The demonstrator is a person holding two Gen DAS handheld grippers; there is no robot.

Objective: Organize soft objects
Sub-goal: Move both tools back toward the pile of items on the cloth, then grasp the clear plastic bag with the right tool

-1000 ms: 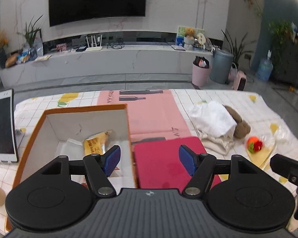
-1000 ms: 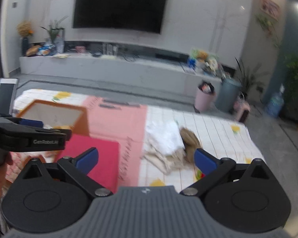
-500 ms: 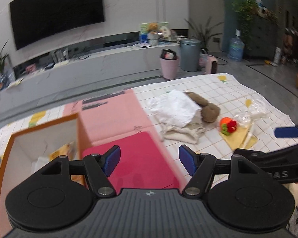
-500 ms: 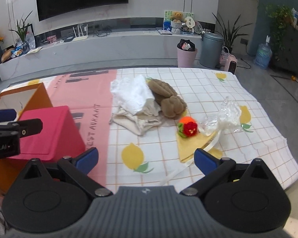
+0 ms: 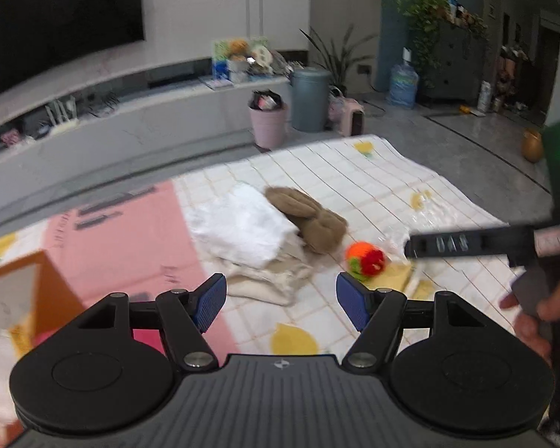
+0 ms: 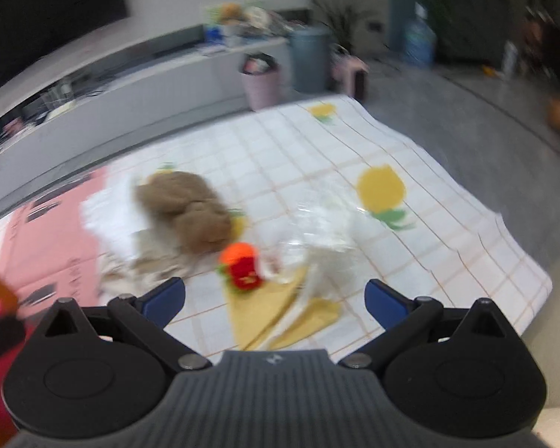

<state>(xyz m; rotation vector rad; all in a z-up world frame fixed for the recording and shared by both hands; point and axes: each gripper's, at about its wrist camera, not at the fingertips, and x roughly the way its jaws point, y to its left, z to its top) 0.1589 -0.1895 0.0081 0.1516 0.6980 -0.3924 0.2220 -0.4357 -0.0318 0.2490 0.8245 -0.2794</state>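
Both grippers swung right toward table edge point(image 6: 504, 224)

A home living room: a large wall-mounted television point(image 5: 56, 30) hangs above a long low media console point(image 5: 130, 112) cluttered with small items and a plush toy. Potted plants point(image 5: 429, 15) line the far wall beside a grey lidded bin point(image 5: 310, 99), a pink wastebasket point(image 5: 268, 125) and a water jug point(image 5: 403, 86). A lemon-print checked cloth point(image 5: 373, 179) covers the bench in the foreground.
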